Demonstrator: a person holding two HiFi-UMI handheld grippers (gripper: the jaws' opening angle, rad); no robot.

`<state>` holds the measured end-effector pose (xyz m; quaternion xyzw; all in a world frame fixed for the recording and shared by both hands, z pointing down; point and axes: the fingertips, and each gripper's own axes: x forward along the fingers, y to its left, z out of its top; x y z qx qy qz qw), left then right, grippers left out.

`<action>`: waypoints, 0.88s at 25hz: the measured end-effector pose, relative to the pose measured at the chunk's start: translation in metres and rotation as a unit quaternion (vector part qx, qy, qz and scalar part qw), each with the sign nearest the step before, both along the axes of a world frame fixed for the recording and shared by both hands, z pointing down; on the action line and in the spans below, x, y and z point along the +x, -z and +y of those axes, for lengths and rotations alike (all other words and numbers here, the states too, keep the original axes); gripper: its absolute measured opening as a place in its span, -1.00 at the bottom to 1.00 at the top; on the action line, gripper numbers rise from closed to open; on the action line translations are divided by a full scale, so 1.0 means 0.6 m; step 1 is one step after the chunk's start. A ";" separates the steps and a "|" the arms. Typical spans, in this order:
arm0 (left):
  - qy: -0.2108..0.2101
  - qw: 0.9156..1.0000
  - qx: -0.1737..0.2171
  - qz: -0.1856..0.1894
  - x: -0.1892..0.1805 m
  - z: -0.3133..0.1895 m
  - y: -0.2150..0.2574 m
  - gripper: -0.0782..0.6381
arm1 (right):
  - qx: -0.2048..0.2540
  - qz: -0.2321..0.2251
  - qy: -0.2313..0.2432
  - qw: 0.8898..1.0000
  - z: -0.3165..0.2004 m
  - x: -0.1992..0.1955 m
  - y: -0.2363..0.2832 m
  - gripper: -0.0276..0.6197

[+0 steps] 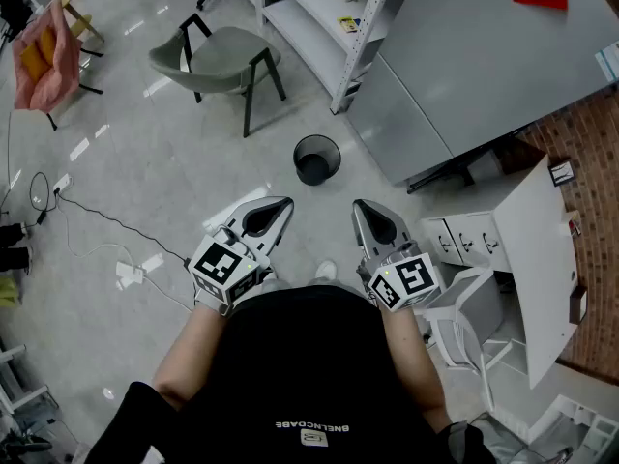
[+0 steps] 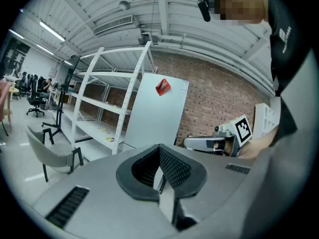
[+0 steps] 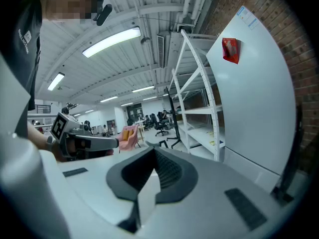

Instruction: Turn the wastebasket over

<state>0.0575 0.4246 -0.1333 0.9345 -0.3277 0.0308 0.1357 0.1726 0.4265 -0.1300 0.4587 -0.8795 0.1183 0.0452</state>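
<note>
A black mesh wastebasket (image 1: pixel 316 159) stands upright on the grey floor, open end up, some way ahead of both grippers in the head view. My left gripper (image 1: pixel 281 204) is held at waist height, shut and empty. My right gripper (image 1: pixel 360 206) is level with it, also shut with nothing between its jaws. In the left gripper view the left gripper (image 2: pixel 160 151) points at shelving, with the right gripper (image 2: pixel 192 143) off to its side. In the right gripper view the right gripper (image 3: pixel 153 152) faces the room, the left gripper (image 3: pixel 110 142) beside it. Neither gripper view shows the wastebasket.
A grey chair (image 1: pixel 219 59) stands to the far left of the basket. White metal shelving (image 1: pixel 319 17) and a large grey panel (image 1: pixel 484 66) stand behind it. White drawer units (image 1: pixel 469 240) are at the right, a cable (image 1: pixel 97 220) crosses the floor at left.
</note>
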 end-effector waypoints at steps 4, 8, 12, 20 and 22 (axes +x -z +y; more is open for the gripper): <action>-0.004 1.000 -0.013 0.003 -0.018 -0.012 -0.005 -0.75 | -0.004 0.004 -0.008 1.000 -0.010 -0.014 -0.003 -0.89; -0.007 1.000 -0.025 0.012 -0.047 -0.023 -0.009 -0.74 | -0.008 0.008 -0.022 1.000 -0.020 -0.033 -0.006 -0.89; -0.017 0.999 -0.029 0.011 -0.081 -0.033 -0.016 -0.74 | -0.011 -0.010 -0.042 0.999 -0.032 -0.052 -0.006 -0.89; -0.003 0.998 -0.063 0.010 -0.142 -0.082 -0.047 -0.74 | -0.033 -0.003 -0.069 0.997 -0.078 -0.059 -0.030 -0.89; 0.005 0.997 -0.074 0.008 -0.142 -0.107 -0.061 -0.74 | -0.045 -0.008 -0.074 0.996 -0.107 -0.047 -0.045 -0.88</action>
